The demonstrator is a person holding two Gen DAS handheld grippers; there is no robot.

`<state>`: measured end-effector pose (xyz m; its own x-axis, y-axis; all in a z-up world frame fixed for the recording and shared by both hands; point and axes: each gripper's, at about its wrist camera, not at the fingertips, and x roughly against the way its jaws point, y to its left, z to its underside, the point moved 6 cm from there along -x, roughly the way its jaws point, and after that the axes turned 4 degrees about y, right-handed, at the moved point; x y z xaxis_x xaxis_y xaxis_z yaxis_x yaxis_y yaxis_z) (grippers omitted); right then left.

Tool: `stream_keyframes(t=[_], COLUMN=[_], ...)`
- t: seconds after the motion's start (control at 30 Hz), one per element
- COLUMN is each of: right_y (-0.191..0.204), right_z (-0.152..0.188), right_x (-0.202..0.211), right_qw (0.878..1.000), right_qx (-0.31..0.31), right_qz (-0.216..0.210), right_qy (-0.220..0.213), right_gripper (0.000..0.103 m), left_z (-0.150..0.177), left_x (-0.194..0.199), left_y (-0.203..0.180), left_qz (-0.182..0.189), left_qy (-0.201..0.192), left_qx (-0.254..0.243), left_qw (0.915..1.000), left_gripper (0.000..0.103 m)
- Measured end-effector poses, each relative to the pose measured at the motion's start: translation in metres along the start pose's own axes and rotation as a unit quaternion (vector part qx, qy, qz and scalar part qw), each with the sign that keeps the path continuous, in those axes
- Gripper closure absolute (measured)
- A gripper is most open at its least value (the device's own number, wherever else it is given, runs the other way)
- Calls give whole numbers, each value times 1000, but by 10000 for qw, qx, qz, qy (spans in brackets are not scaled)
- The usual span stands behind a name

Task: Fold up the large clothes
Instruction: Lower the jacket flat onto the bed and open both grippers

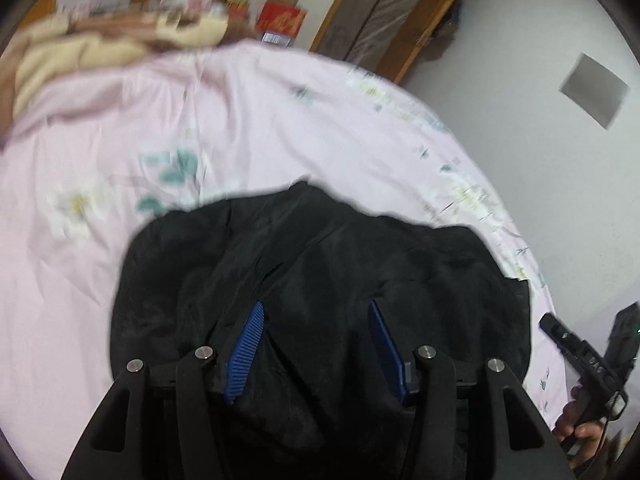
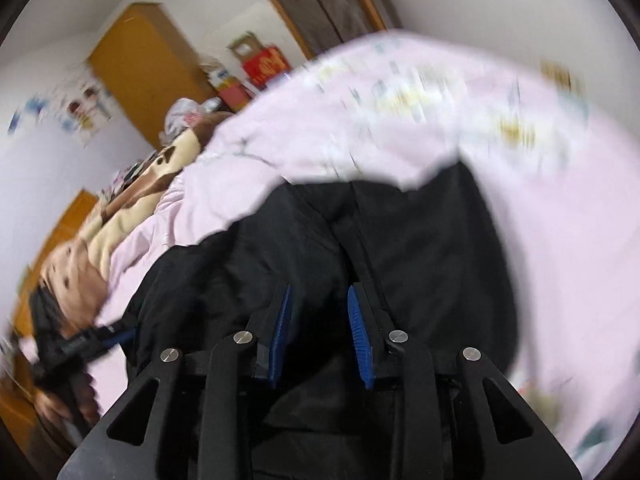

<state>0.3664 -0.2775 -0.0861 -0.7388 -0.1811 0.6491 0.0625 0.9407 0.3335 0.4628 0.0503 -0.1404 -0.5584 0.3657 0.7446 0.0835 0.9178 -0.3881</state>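
A large black garment (image 1: 320, 248) lies bunched on a bed with a pink floral sheet (image 1: 240, 120). My left gripper (image 1: 316, 303) hangs just over the garment, its blue pads (image 1: 246, 348) well apart and pressing on nothing. In the right wrist view the same garment (image 2: 420, 240) fills the middle. My right gripper (image 2: 319, 287) stands over it with a narrower gap between its pads (image 2: 358, 328). Dark cloth shows in that gap, but the pads do not pinch it. The right gripper (image 1: 580, 352) also shows at the left view's lower right edge, held in a hand (image 1: 580, 428).
A beige and brown blanket (image 1: 60, 60) is heaped at the bed's far end. Beyond it stand a red box (image 1: 280, 20), a wooden door frame (image 1: 380, 12) and an orange cabinet (image 2: 148, 64). A white wall (image 1: 520, 80) runs along the bed's right edge.
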Motion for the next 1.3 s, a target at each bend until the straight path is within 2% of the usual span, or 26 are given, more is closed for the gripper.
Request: stream_keyframes(t=[0.07, 0.13, 0.2, 0.3, 0.4, 0.47, 0.57, 0.73, 0.93, 1.07, 1.1, 1.17, 1.3], right_y=[27, 59, 91, 108, 97, 88, 78, 74, 72, 78, 80, 84, 88], right_z=[-5, -7, 0, 20, 42, 52, 58, 67, 71, 61, 55, 46, 41], right_x=[6, 2, -11, -43, -78, -92, -103, -120, -121, -109, -97, -72, -23], right_qw=[9986, 9935, 9831, 9725, 9684, 9668, 9698, 9663, 9662, 9710, 9757, 9822, 9851], right_qx=[495, 1094, 1791, 2270, 2358, 2374, 2234, 2283, 2237, 1923, 1762, 1577, 1566], right_qz=[-97, -232, -336, -439, -237, -166, -186, 20, 159, 212, 145, -35, 25], right_qy=[-174, -207, -141, 263, 782, 929, 960, 1189, 1272, 1407, 1292, 1017, 714], right_gripper=[54, 54, 54, 54, 54, 54, 54, 54, 54, 54, 54, 54, 54], left_z=[-2, 3, 10, 22, 29, 32, 38, 41, 44, 41, 40, 42, 49], left_x=[8, 3, -8, -34, -53, -60, -73, -87, -85, -64, -50, -32, 21], left_y=[-15, -35, -44, -38, -23, -19, -11, -4, -6, -15, -21, -25, -34], left_qz=[-25, 177, 304, -10, -21, 20, 124, 174, 51, -1, 65, -30, 102], left_qy=[-66, 133, 331, 727, 777, 791, 856, 939, 939, 905, 810, 752, 508], left_qx=[-225, -464, -567, -655, -595, -608, -558, -421, -470, -346, -421, -576, -592], left_qw=[9997, 9987, 9974, 9952, 9952, 9950, 9947, 9945, 9945, 9953, 9958, 9955, 9969], left_gripper=[49, 49, 49, 49, 49, 49, 49, 49, 49, 49, 49, 48, 47])
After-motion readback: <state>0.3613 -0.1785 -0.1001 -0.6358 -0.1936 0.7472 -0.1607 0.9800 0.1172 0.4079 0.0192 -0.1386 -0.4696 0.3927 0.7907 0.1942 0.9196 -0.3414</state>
